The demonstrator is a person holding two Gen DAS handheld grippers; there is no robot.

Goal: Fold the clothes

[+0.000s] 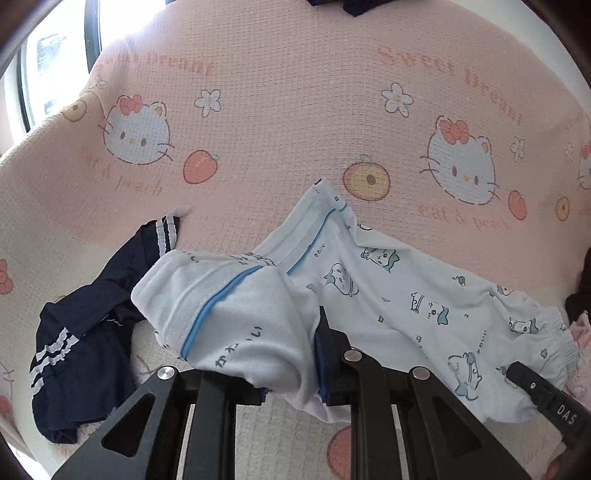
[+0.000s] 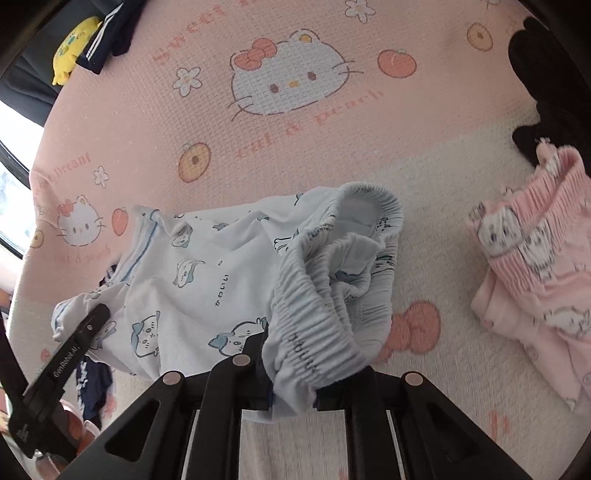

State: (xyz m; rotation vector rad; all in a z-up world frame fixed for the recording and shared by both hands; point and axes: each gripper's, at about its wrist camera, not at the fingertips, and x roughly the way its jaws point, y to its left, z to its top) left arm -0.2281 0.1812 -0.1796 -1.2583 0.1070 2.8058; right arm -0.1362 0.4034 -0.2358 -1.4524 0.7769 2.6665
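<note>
Light blue pyjama trousers (image 1: 388,295) with cartoon prints hang slightly lifted over the pink bed cover, stretched between both grippers. My left gripper (image 1: 291,350) is shut on the leg end with the blue piping, and the cloth drapes over its left finger. My right gripper (image 2: 295,365) is shut on the gathered elastic waistband (image 2: 314,332), which hides its right finger. The trousers (image 2: 192,280) sag in the middle. Each gripper shows in the other's view: the right gripper (image 1: 546,398) at the lower right, the left gripper (image 2: 74,339) at the lower left.
A navy garment with white stripes (image 1: 85,314) lies crumpled at the left, partly under the trousers. A pink printed garment (image 2: 535,266) lies at the right, a black item (image 2: 546,74) behind it. A yellow toy (image 2: 74,44) and another navy garment (image 2: 110,33) sit at the far edge. A window (image 1: 48,62) is at the left.
</note>
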